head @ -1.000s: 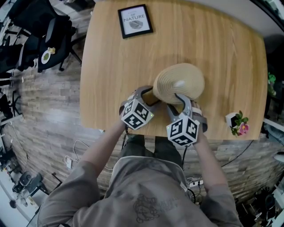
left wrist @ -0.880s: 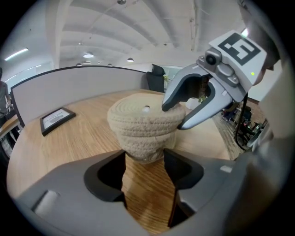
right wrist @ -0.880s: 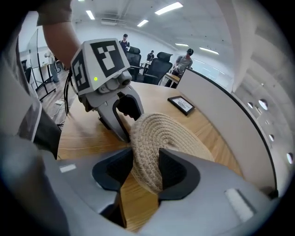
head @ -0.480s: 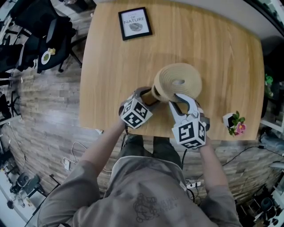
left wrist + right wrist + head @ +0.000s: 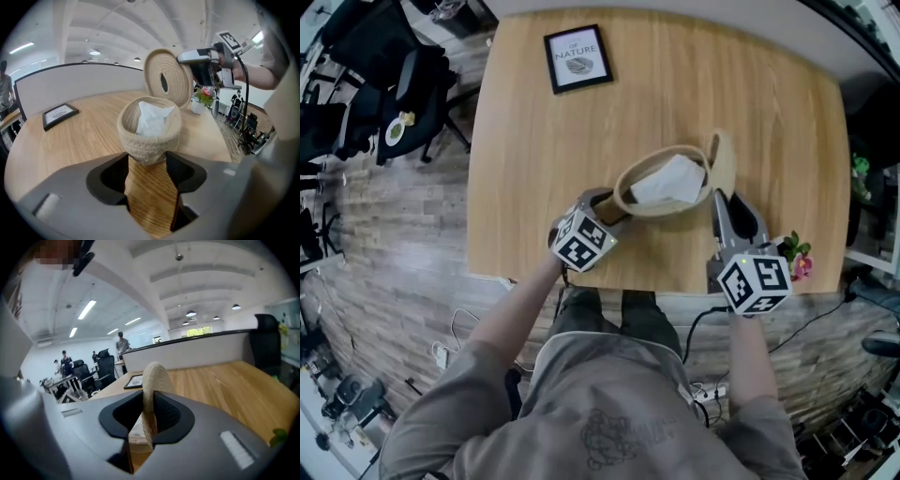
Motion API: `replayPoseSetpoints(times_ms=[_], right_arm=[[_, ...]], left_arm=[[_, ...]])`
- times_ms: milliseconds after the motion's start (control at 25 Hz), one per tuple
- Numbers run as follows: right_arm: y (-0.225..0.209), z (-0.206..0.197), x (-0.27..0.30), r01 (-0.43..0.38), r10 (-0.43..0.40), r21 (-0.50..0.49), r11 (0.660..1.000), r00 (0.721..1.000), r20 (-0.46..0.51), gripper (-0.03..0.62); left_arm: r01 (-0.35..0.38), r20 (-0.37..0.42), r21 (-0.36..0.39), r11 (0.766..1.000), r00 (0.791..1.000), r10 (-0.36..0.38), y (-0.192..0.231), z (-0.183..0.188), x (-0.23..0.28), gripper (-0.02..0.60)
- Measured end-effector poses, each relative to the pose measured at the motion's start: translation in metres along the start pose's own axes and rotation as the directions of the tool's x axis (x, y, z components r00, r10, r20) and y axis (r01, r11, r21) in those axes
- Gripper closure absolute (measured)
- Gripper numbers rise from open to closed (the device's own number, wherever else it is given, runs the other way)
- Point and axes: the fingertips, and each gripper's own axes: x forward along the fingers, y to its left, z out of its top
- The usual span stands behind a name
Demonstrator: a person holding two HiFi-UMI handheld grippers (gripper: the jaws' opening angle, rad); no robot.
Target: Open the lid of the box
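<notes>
Left gripper [image 5: 611, 208] clamps the lower wall of the woven basket [image 5: 662, 212], which stands on the wooden table [image 5: 694, 84] just ahead of its jaw tips (top uncovered, white pouch [image 5: 668, 180] inside). Right gripper [image 5: 720, 200]: jaws closing on the woven lid [image 5: 719, 161], pinched edge-on, upright, projecting past its tips, beside the basket rim.

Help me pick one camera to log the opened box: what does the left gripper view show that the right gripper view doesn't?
Only the left gripper view: the open woven box, the white packet inside it, and the round face of the lid. Only the right gripper view: the lid edge-on between the right tongs, which are closing on it, plus people and office chairs beyond the table. Both: the lid, the table, the framed picture.
</notes>
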Motion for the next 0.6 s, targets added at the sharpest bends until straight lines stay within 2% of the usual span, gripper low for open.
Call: replayPoseSetpoints(times_ms=[80,200,400,600], right_arm=[[-0.02,-0.008,-0.01,0.04,-0.042,0.115,0.993,0.999,0.01,0.517],[-0.033,-0.015,-0.021,0.067,-0.071,0.181,0.981,0.997,0.015,0.517],[-0.032,-0.003,-0.031,0.065,-0.071,0.171,0.983,0.997,0.033,0.517],[-0.012,0.046,-0.048,0.021,-0.033,0.095,0.995,0.992,0.123,0.516]], left_arm=[[-0.002,-0.002,-0.011,1.0,1.0,0.002,0.0,0.0,0.001,0.331],[-0.01,-0.002,-0.015,1.0,1.0,0.01,0.0,0.001,-0.001,0.342],[-0.031,0.007,-0.037,0.999,0.999,0.031,0.004,0.003,-0.016,0.347],[-0.113,0.086,-0.035,0.993,0.99,0.116,0.016,0.039,-0.064,0.37]])
